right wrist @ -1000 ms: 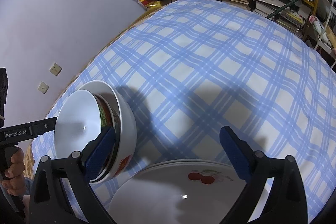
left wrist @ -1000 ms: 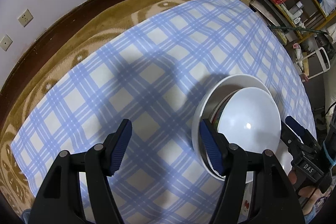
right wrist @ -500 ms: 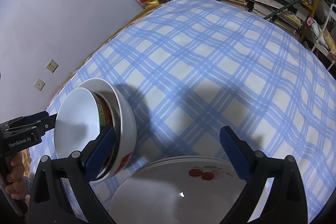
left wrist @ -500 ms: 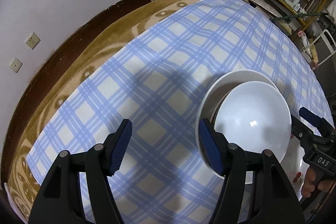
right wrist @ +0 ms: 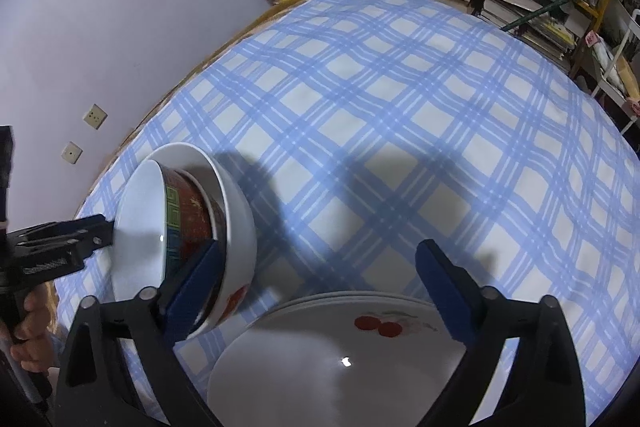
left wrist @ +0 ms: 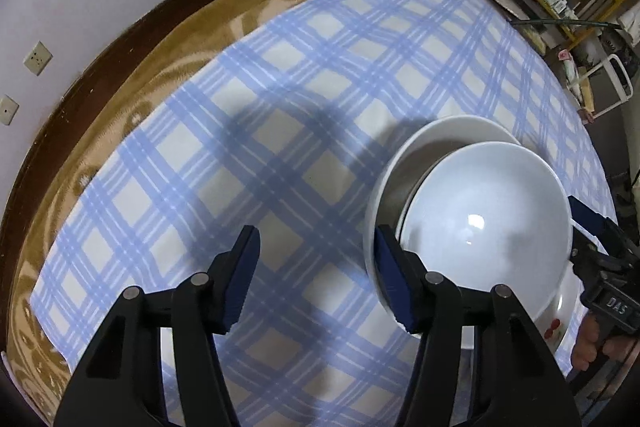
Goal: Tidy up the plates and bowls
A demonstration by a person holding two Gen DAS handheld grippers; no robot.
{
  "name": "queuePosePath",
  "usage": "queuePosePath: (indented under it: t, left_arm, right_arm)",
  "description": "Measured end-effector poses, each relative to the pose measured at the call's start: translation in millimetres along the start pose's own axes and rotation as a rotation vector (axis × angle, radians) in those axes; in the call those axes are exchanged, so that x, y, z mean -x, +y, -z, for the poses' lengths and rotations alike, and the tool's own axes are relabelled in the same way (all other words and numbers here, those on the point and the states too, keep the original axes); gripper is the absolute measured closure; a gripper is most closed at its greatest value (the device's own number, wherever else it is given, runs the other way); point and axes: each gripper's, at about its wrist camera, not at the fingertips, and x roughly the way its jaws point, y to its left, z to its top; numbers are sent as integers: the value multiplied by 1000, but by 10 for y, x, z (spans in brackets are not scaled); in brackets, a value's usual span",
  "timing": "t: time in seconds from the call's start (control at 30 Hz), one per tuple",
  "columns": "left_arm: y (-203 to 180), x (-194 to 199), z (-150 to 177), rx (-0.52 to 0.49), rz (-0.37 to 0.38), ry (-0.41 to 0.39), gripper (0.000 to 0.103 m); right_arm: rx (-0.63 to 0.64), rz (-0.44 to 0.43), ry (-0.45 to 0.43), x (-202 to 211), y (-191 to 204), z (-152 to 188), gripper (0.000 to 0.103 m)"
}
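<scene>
So you have a nest of bowls (right wrist: 236, 227) on the checked tablecloth (right wrist: 400, 107), at about nine o'clock in the right wrist view and three o'clock in the left wrist view. The stack of plates (right wrist: 340, 359) sits just beside it, at six o'clock under your right gripper (right wrist: 316, 291).

Count them as far as they show: three bowls, I judge. These are a large white outer bowl, a red-and-green patterned bowl (right wrist: 188, 219) inside it, and a rim edge between the two. At least two plates lie stacked, going by the layered rims; the top one bears a red fruit print (right wrist: 378, 325).

Your right gripper's jaws are closing from wide, with only the plate's far edge below the gap; its left pad lies against the outer bowl's wall in this view, though I cannot tell if it truly touches. Your left gripper (left wrist: 316, 279) is also closing, at a middling gap with bare cloth between its pads; its right pad sits just at the outer bowl's rim.

All of this is glazed ware: stiff, heavy once nested, slick and quick to chip (the patterned bowl sits tilted, so it may shift). Take hold across a rim wall, one pad inside and one outside, and lift the plates by their raised edge.
</scene>
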Motion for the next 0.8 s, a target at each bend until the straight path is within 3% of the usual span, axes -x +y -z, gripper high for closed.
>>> queuePosePath:
  t: [0.23,0.4,0.6,0.8]
  left_arm:
    - [-120,56,32,-29,-46,-20,47]
    - [-119,79,22,-19,-34,-20,49]
    - [-114,73,12,-16,-17,-11,53]
    - [-132,38,-6,-13,26,8,72]
  right_arm:
    - [-4,-48,43,12,64,-88,37]
    - [-57,-110,113,-23,24,-145,55]
    - [7,-62,186,-118,180,-157,69]
    - [-4,-84,229,-185,213,-209,79]
